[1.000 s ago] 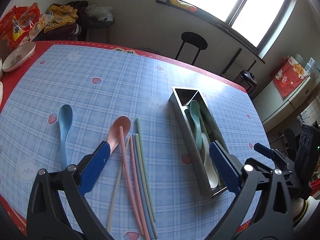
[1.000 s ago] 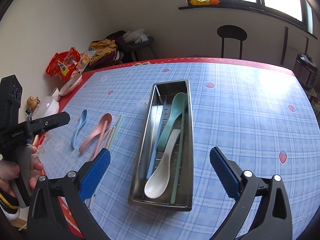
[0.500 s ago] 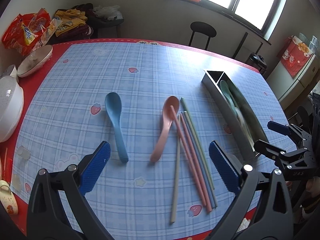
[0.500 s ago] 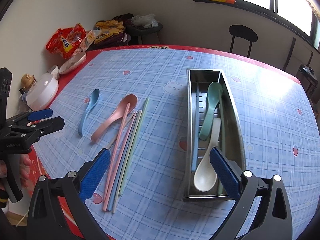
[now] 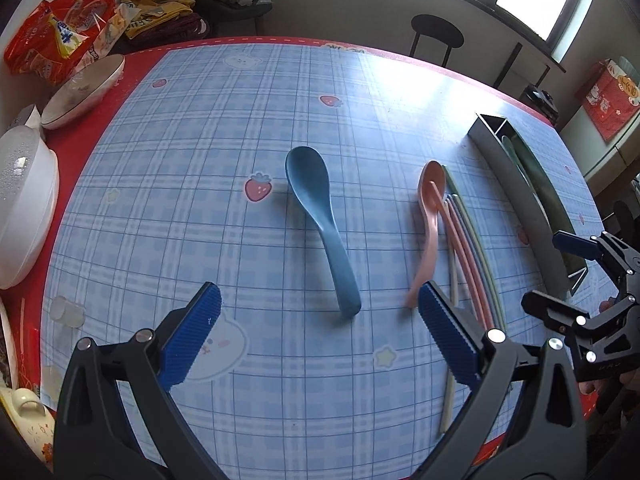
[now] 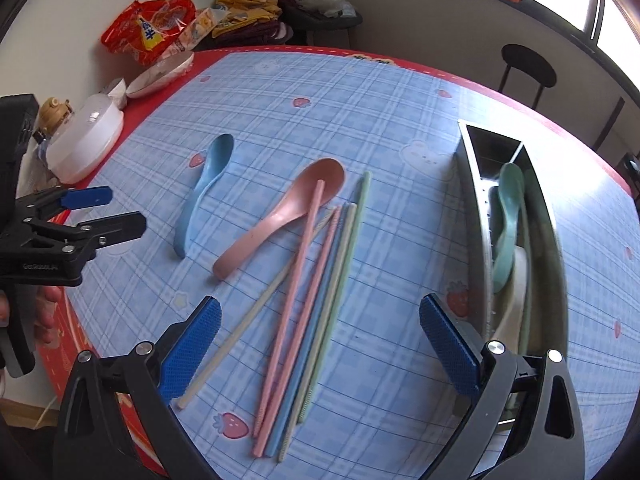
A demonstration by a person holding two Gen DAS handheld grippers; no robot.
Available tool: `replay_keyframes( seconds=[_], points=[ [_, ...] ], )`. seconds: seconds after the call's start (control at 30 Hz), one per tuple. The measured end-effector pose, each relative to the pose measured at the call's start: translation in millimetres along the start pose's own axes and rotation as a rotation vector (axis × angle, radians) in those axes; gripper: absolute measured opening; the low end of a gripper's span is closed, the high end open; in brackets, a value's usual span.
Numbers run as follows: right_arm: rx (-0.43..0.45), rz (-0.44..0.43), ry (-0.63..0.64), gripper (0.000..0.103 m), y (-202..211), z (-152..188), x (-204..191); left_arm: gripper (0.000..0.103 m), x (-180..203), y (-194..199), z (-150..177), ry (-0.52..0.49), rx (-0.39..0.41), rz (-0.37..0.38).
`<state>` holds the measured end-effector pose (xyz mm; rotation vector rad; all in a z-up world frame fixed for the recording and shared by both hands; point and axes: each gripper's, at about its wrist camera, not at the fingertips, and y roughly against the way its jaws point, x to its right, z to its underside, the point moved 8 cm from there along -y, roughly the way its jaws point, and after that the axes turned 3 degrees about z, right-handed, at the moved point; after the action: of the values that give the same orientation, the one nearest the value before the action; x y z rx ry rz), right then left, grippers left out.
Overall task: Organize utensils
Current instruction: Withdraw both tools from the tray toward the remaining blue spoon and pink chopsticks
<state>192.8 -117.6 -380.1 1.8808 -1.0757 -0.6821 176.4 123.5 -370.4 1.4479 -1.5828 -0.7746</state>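
Observation:
A blue spoon [image 5: 320, 216] lies on the checked tablecloth straight ahead of my open, empty left gripper [image 5: 318, 336]; it also shows in the right wrist view [image 6: 204, 192]. A pink spoon [image 5: 430, 220] [image 6: 284, 216] and several coloured chopsticks [image 6: 316, 276] lie to its right. A metal utensil tray [image 6: 476, 216] [image 5: 520, 204] holds a green spoon [image 6: 508, 220] and a white spoon [image 6: 516, 280]. My right gripper [image 6: 320, 344] is open and empty above the chopsticks' near ends.
White bowls [image 5: 24, 200] and a dish [image 5: 80, 92] stand at the table's left edge, with snack bags [image 5: 60, 44] behind. A black stool [image 5: 436, 36] stands beyond the far edge. The red table border [image 5: 532, 444] runs close below the grippers.
Both grippers have swung left: the blue spoon is now centred before the left gripper, the chopsticks before the right. The tray has slid to the right of both views. Both stay open.

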Motion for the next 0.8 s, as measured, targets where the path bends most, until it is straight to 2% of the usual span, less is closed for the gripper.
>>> replay_keyframes(
  seconds=[0.07,0.13,0.2,0.27,0.53,0.6,0.8],
  points=[
    [-0.021,-0.002,0.004,0.096,-8,1,-4,0.097,0,-6,-1,-0.007,-0.008,0.012],
    [-0.041,-0.013,0.012,0.090,-16,2,-9,0.097,0,-12,0,-0.015,-0.020,0.016],
    [-0.064,-0.016,0.022,0.077,-23,4,-12,0.097,-1,-18,1,-0.017,-0.031,0.019],
    [-0.089,-0.028,0.022,0.073,-31,6,-13,0.097,-2,-23,1,-0.013,-0.036,0.027],
    [-0.121,-0.091,0.013,0.047,-46,4,-18,0.097,-14,-32,6,0.105,-0.060,0.074],
    [-0.126,-0.108,0.017,0.037,-49,4,-21,0.097,-17,-32,8,0.114,-0.061,0.076],
    [-0.141,-0.126,0.017,0.026,-55,9,-24,0.097,-20,-29,10,0.125,-0.054,0.076]
  ],
)
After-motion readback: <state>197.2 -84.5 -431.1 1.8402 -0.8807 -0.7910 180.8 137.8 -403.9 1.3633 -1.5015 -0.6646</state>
